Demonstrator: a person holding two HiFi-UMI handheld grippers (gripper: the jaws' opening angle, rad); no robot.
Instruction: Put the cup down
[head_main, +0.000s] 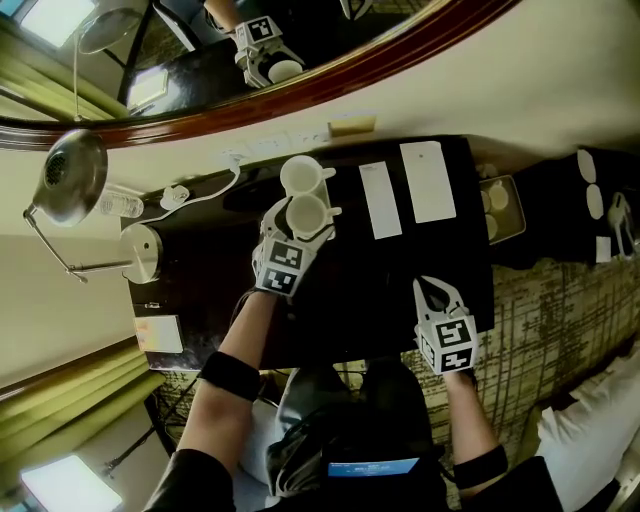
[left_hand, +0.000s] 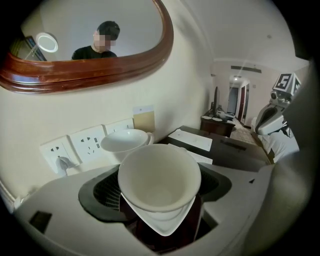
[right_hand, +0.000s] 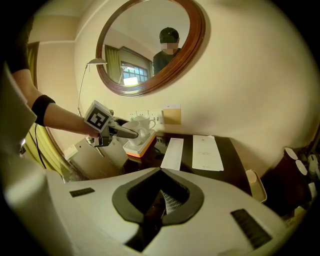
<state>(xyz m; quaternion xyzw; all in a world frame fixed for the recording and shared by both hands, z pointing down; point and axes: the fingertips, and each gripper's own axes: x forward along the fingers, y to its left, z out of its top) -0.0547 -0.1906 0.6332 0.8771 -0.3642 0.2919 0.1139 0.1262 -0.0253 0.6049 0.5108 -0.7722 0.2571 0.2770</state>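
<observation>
A white cup (head_main: 307, 214) stands on a white tray (right_hand: 136, 146) near the back of the dark desk (head_main: 370, 290). My left gripper (head_main: 301, 224) reaches over the tray with a finger on either side of this cup. In the left gripper view the cup (left_hand: 159, 177) fills the gap and its rim overlaps both pads (left_hand: 107, 191). A second white cup (head_main: 302, 175) sits just behind it by the wall. My right gripper (head_main: 437, 296) hovers at the desk's front right corner, shut and empty (right_hand: 162, 200).
Two white paper cards (head_main: 380, 200) (head_main: 428, 180) lie right of the cups. A metal pot (head_main: 141, 252) and a lamp (head_main: 72, 175) stand at the left. Wall sockets (left_hand: 90, 142) and a wood-framed mirror (head_main: 330, 75) are behind. A small tray (head_main: 500, 210) hangs off the desk's right edge.
</observation>
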